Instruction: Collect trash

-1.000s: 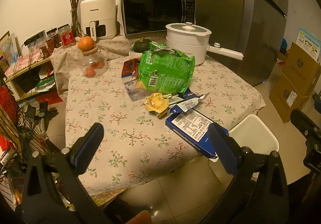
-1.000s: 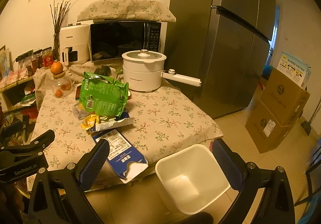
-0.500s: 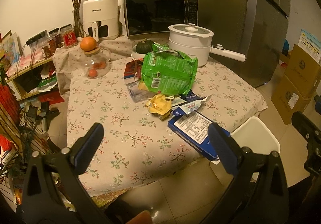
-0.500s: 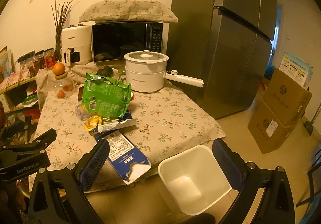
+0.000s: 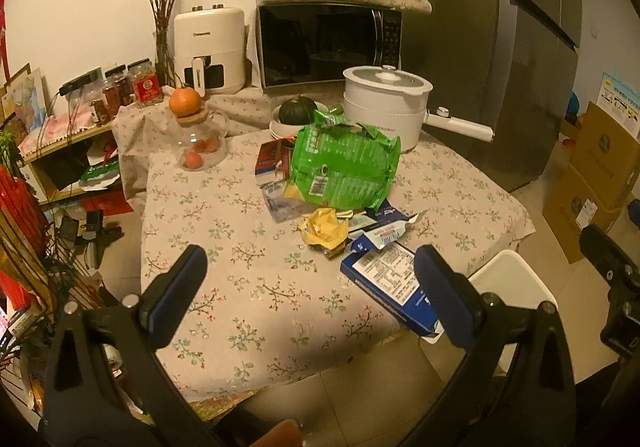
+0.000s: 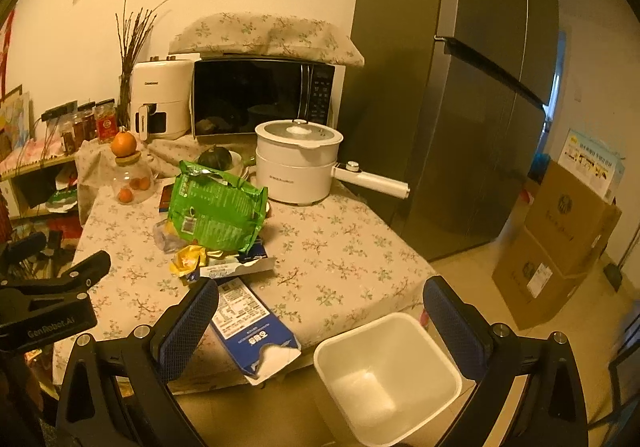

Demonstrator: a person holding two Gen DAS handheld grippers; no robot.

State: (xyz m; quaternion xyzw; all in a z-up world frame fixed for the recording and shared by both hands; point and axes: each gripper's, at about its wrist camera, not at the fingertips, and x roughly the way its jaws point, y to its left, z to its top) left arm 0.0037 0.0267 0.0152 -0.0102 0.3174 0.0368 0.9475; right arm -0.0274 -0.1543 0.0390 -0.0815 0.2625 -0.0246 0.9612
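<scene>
Trash lies in a heap on the floral tablecloth: a big green snack bag, a crumpled yellow wrapper, a torn white-and-blue packet and a flattened blue carton overhanging the table's near edge. An empty white bin stands on the floor by that corner. My left gripper hangs open in front of the table. My right gripper is open above the bin and carton. Neither holds anything.
At the back of the table stand a white cooking pot with a long handle, a microwave, an air fryer and a glass jar topped by an orange. A fridge and cardboard boxes are to the right.
Both views have crept slightly closer to the table and tilted a little upward. Nothing on the table has moved and both grippers stay open.
</scene>
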